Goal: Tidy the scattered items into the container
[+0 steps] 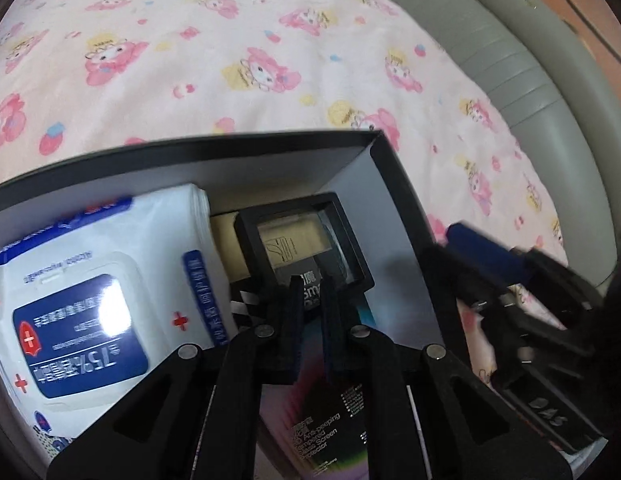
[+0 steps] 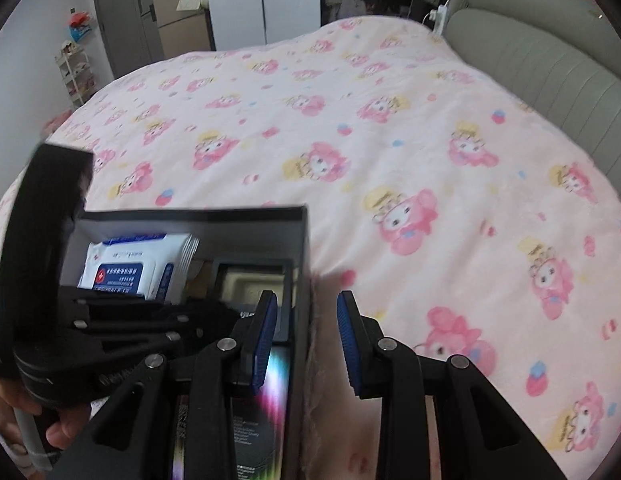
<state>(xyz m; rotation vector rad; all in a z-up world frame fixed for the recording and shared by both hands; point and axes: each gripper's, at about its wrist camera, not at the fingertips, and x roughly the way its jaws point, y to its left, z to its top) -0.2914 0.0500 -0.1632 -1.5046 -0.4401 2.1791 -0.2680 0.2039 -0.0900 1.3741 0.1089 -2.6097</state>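
The left gripper point(image 1: 310, 280) hung inside the black open-topped cardboard box point(image 1: 406, 216), its jaws nearly together with a narrow gap between the pads; whether they pinched anything could not be told, since the fingers covered what lay right under their tips. Beneath them lay a flat screen-protector package with a rainbow-coloured print point(image 1: 322, 412), its long axis running from the camera toward the box's far wall, its near end cut off by the frame. Just past the tips sat a small black square frame-like case with a pale insert point(image 1: 298, 232), tilted, and behind it a beige block point(image 1: 224, 240) only partly visible. To the left, filling that side of the box, lay a white and blue soft pack of wet wipes point(image 1: 90, 300), its long axis roughly parallel to the package, with glare washing out part of its label. The box rested on a pink bedspread printed with cartoon characters point(image 1: 230, 60), beside a grey-green padded headboard point(image 1: 510, 60). The right gripper point(image 2: 306, 308) was held at the box's right wall point(image 2: 302, 264), its blue-padded jaws apart and empty: the left pad was inside the box above the package point(image 2: 270, 384), the right pad outside over the bedspread point(image 2: 390, 140). In the right wrist view a hand point(image 2: 34, 420) held the left gripper's handle at the lower left, largely cut off.
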